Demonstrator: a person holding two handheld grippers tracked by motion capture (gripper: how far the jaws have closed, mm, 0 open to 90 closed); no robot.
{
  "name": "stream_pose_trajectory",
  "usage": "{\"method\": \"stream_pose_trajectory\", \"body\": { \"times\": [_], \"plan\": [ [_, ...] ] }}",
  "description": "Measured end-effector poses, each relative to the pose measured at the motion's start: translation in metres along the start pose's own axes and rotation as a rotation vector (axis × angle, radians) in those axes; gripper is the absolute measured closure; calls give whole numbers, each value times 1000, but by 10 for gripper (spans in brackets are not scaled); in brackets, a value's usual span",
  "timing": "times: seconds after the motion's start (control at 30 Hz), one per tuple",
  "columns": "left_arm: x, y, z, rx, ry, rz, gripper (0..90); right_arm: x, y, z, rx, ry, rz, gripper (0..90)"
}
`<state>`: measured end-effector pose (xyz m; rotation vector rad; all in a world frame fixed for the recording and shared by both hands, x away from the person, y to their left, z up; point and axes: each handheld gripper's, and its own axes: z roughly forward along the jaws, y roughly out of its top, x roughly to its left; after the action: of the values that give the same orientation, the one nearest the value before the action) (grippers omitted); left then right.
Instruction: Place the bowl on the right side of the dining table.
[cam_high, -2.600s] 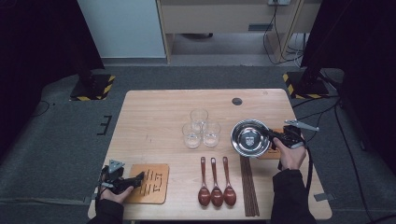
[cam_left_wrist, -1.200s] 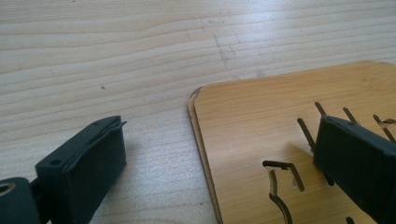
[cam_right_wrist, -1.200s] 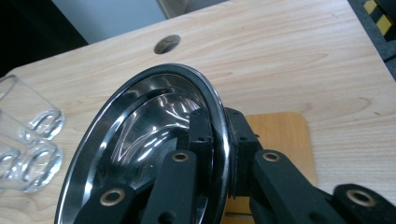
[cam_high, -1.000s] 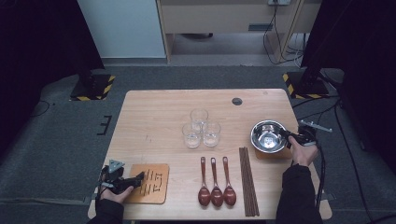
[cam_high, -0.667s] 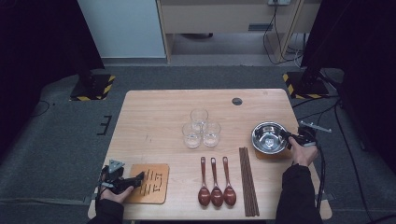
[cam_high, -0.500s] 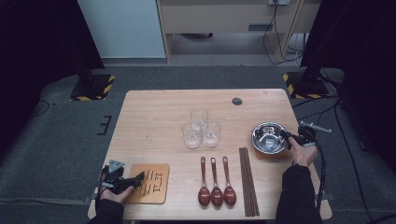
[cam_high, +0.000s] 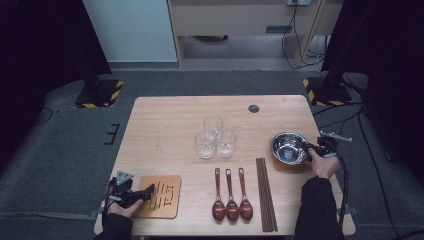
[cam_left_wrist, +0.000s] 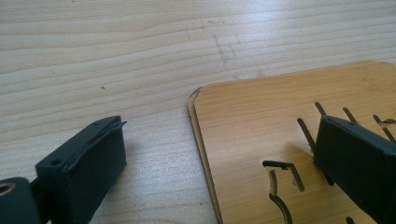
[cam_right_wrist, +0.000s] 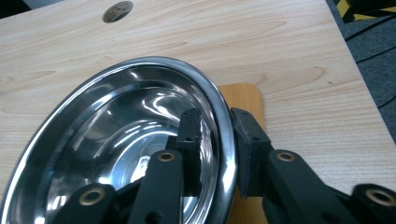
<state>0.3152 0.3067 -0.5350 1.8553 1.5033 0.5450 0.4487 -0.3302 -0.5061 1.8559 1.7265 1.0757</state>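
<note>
Steel bowl set on the right coaster, at the table's right side; placing looks done. Right tongs straddle its rim w/ a gap, jaws just opening, not gripping; withdrawal left. Left tongs wide, over the near-left coaster, holding nothing.

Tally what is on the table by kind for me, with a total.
Steel bowl: 1
Clear glasses: 3
Wooden spoons: 3
Wooden coasters: 2, the other under the bowl
Dark chopsticks: 1 bundle; how many sticks is too fine to tell
Total: 10, with the bundle as one
</note>
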Motion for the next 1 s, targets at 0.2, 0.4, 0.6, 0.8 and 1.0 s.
{"method": "stream_pose_trajectory", "body": {
  "times": [0.2, 0.4, 0.6, 0.8, 1.0],
  "plan": [
    [0, 0, 0, 0, 0, 1, 14, -5, -3, 1, -8, -10, 11, 700],
    [0, 0, 0, 0, 0, 0, 14, -4, 0, -4, -42, -6, 5, 597],
    [0, 0, 0, 1, 0, 0, 14, 0, 0, -6, -50, 8, -17, 494],
    [-1, 0, 0, -2, 1, 0, 19, 2, 1, -12, -75, -9, -29, 425],
    [-2, 0, -1, -9, -3, 3, 50, 3, 2, -18, -100, -15, -43, 388]
  ]
}}
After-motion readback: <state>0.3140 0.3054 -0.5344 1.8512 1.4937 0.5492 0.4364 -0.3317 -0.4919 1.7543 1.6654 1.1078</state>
